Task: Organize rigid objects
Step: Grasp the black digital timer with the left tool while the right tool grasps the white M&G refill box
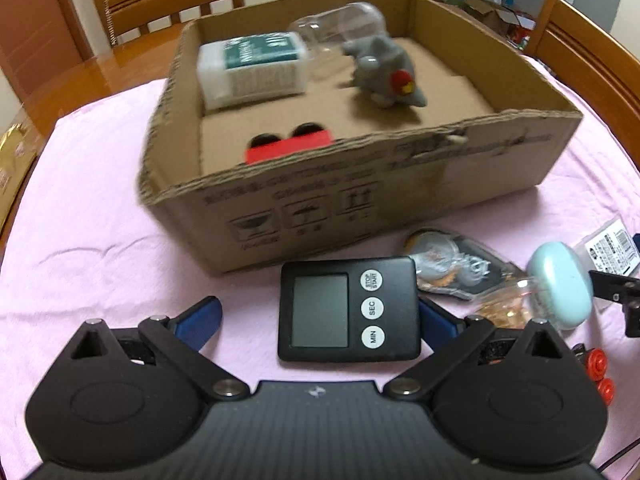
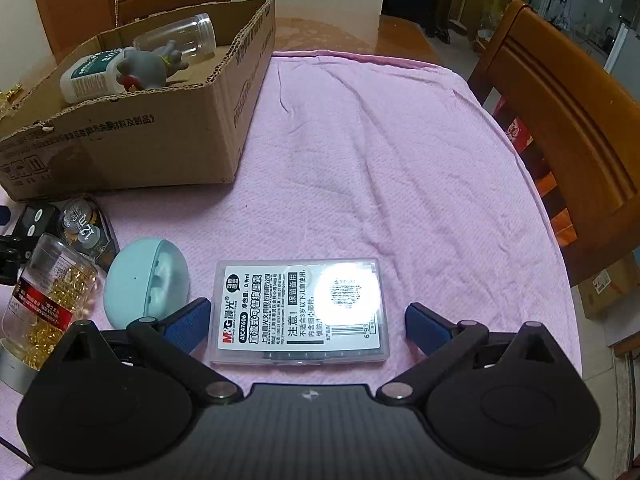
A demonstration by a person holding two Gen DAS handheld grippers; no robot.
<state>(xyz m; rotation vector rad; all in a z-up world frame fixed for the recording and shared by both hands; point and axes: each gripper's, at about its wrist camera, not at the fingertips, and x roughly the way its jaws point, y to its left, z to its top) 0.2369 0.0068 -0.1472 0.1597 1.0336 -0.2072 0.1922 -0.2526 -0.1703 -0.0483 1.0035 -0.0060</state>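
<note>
The left tool [image 1: 320, 314] is spread wide around a flat black plastic timer [image 1: 349, 309] lying on the pink textured cloth [image 1: 100, 240]. The right tool [image 2: 308, 322] gapes around a clear rectangular case [image 2: 300, 312]. Corrugated cardboard box [image 1: 360, 196] nearby.

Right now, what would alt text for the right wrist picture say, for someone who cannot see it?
Open right tongs straddle a clear plastic refill case lying flat on a pink cloth. To the left stand a pale blue egg-shaped case and a jar of gold capsules, with a cardboard box of sorted items behind.
</note>
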